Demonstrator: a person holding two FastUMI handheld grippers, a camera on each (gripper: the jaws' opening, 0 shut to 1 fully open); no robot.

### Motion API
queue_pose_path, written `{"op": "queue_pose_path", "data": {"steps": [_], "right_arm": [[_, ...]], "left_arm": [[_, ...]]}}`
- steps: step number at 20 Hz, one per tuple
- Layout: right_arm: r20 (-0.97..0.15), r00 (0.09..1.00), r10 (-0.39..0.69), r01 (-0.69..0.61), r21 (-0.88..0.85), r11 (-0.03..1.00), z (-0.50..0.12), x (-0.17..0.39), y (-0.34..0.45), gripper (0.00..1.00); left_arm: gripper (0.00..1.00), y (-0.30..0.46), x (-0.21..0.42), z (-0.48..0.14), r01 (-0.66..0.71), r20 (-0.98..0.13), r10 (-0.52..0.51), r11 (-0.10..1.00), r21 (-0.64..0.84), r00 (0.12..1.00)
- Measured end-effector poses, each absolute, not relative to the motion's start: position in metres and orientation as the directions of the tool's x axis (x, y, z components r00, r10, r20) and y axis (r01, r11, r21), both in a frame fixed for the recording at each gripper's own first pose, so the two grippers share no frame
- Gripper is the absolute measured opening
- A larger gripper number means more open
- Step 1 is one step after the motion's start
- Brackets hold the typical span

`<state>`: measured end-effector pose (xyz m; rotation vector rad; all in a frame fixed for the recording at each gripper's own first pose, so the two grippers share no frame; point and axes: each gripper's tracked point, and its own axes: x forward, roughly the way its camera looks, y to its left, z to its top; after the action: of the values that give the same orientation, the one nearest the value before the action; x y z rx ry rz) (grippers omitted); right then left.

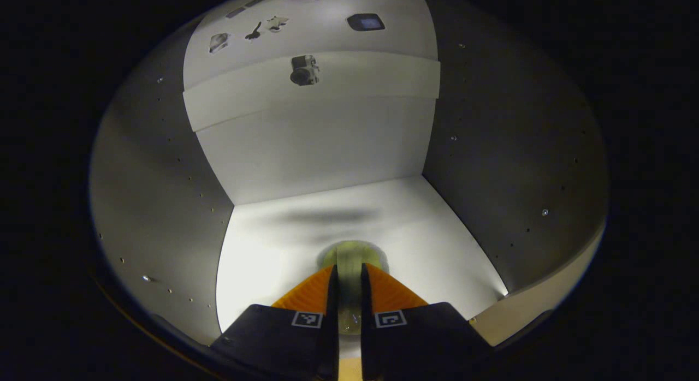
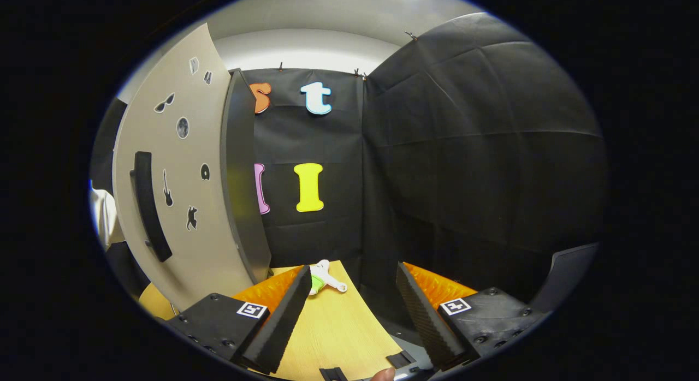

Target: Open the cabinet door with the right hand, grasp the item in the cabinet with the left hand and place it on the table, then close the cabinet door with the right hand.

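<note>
In the left gripper view I am inside the white cabinet [image 1: 322,152]. My left gripper [image 1: 348,273] is shut on a pale green, round, translucent item [image 1: 352,254] that rests on the cabinet floor [image 1: 431,233]. Its fingers [image 1: 311,291] press on it from both sides and hide its lower part. In the right gripper view the cabinet door [image 2: 185,217] stands swung open at the left, its black handle [image 2: 150,212] facing me. My right gripper [image 2: 352,269] is open, holds nothing, and hangs over the wooden table [image 2: 333,326], to the right of the door.
Grey side walls [image 1: 502,168] close in the cabinet on both sides. A small white and green toy figure [image 2: 323,279] lies on the table near the door's foot. A white sleeve [image 2: 104,220] shows behind the door's left edge. Black cloth walls [image 2: 464,168] surround the table.
</note>
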<state>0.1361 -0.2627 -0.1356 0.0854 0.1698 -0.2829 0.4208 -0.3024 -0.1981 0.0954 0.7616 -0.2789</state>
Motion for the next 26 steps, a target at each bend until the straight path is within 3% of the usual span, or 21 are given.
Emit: {"op": "queue_pose_path", "data": {"steps": [7,16,21,26], "right_arm": [[-0.143,0.96,-0.241,0.254,0.082,0.964,-0.118,0.135,-0.23,0.99],[-0.094,0.965,-0.244,0.248,0.039,0.968,-0.104,0.143,-0.193,0.99],[-0.087,0.964,-0.252,0.259,0.091,0.961,-0.091,0.151,-0.183,0.98],[-0.066,0.969,-0.238,0.241,0.027,0.97,-0.084,0.153,-0.167,0.99]], "left_arm": [[0.18,-0.285,0.38,-0.166,0.308,-0.641,-0.268,0.95,-0.052,0.719],[0.19,-0.238,0.273,-0.142,0.362,-0.578,-0.338,0.929,-0.079,0.742],[0.19,-0.216,0.217,-0.155,0.341,-0.546,-0.314,0.938,-0.055,0.776],[0.19,-0.216,0.152,-0.206,0.316,-0.565,-0.287,0.947,-0.048,0.774]]}}
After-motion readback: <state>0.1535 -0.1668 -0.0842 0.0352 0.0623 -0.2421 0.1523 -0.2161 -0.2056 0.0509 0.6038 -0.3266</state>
